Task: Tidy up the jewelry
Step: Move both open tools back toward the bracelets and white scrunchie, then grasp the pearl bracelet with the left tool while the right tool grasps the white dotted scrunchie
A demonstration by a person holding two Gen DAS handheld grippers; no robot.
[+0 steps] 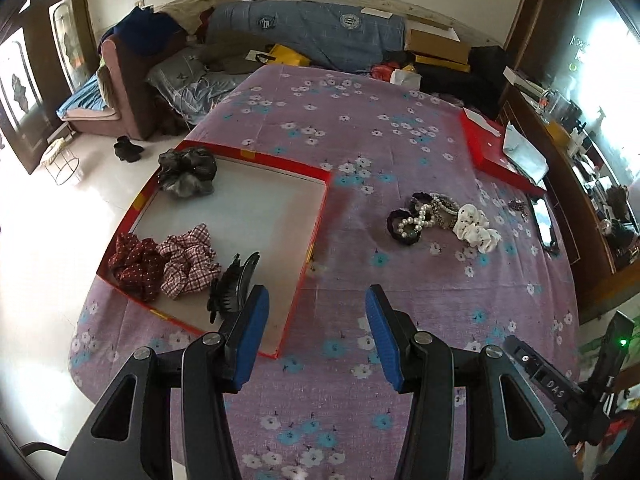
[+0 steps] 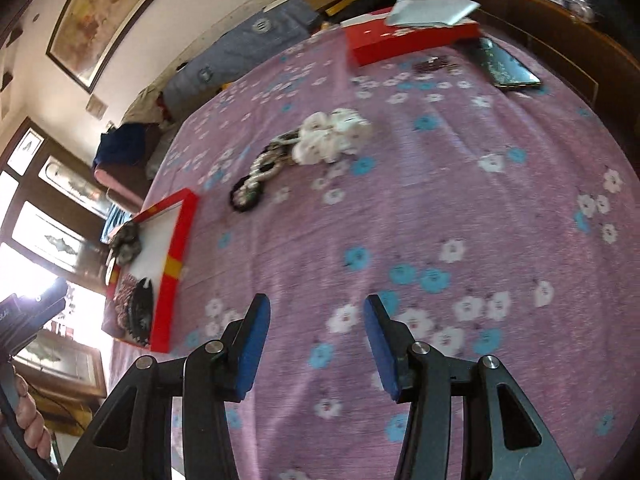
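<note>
Grippers, left (image 1: 316,322) and right (image 2: 316,330), hang spread and empty, tilted down over bedspread (image 1: 360,120).

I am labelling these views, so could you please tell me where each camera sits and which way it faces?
Left wrist: behind the open left tongs, facing down at the red box holding scrunchies.
Right wrist: behind the open right tongs, facing flowered cloth; a hand shows lower left.
Shared: box, white scrunchie, cloth.
</note>
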